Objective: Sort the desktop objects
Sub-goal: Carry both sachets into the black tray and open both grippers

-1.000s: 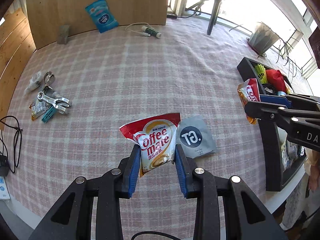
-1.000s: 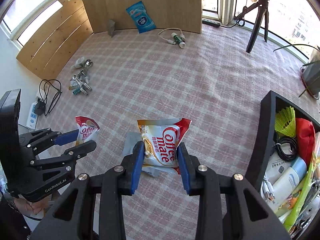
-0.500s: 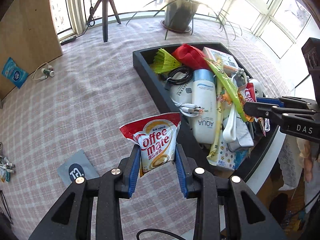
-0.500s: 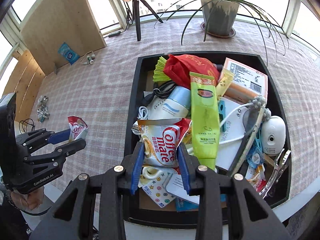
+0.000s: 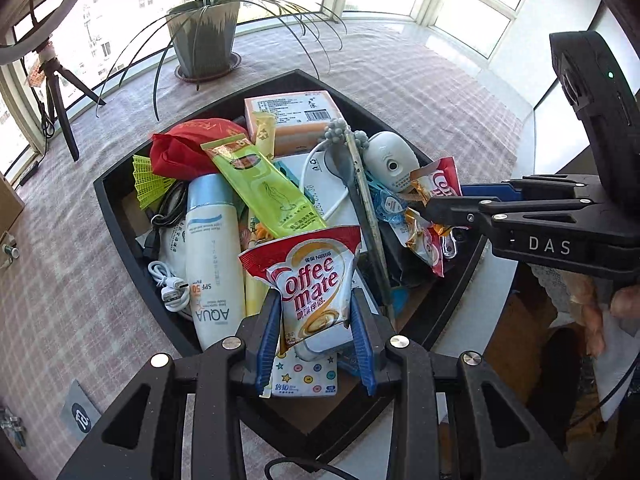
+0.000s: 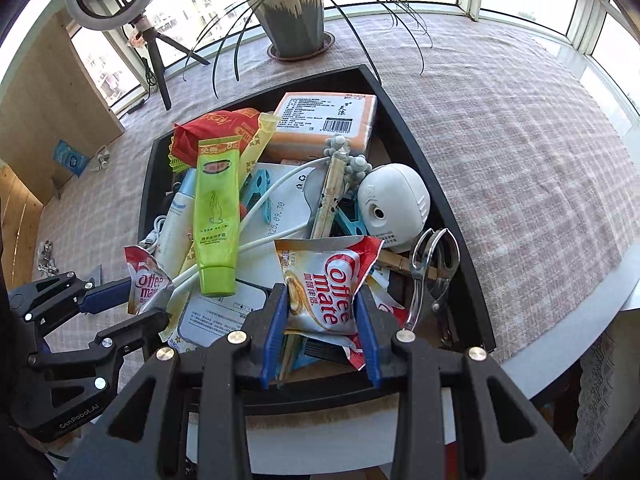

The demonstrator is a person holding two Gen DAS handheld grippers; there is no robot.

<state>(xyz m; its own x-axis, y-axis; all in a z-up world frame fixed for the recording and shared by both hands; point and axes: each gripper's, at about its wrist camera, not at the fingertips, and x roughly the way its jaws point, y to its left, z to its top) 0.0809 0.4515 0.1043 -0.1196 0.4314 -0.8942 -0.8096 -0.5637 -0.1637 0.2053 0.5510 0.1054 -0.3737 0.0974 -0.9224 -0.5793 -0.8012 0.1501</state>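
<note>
Sachets over the tray — that is the picture right now. The left tongs (image 5: 316,334) clamp a Coffee mate sachet (image 5: 310,280) by its lower edge, label upright to the camera, and hold it low in the centre of the left wrist frame, above the black tray (image 5: 116,216). The right tongs (image 6: 320,332) pinch a second sachet (image 6: 328,280) the same way, low centre of the right wrist frame, its print turned sideways. Gripping each packet by one edge leaves the rest hanging free, so it should drop cleanly once the tongs part — that is my read.

The tray is already heaped: a sunscreen bottle (image 5: 210,248), a green tube (image 6: 214,216), an orange tissue pack (image 6: 326,120), a white sharpener (image 6: 394,200), metal pliers (image 6: 432,268). With no bare floor left, the sachets can only land on top of the pile. The tray sits at the edge of the checked surface (image 6: 520,140), so a sachet let go too near the rim could slide off.
</note>
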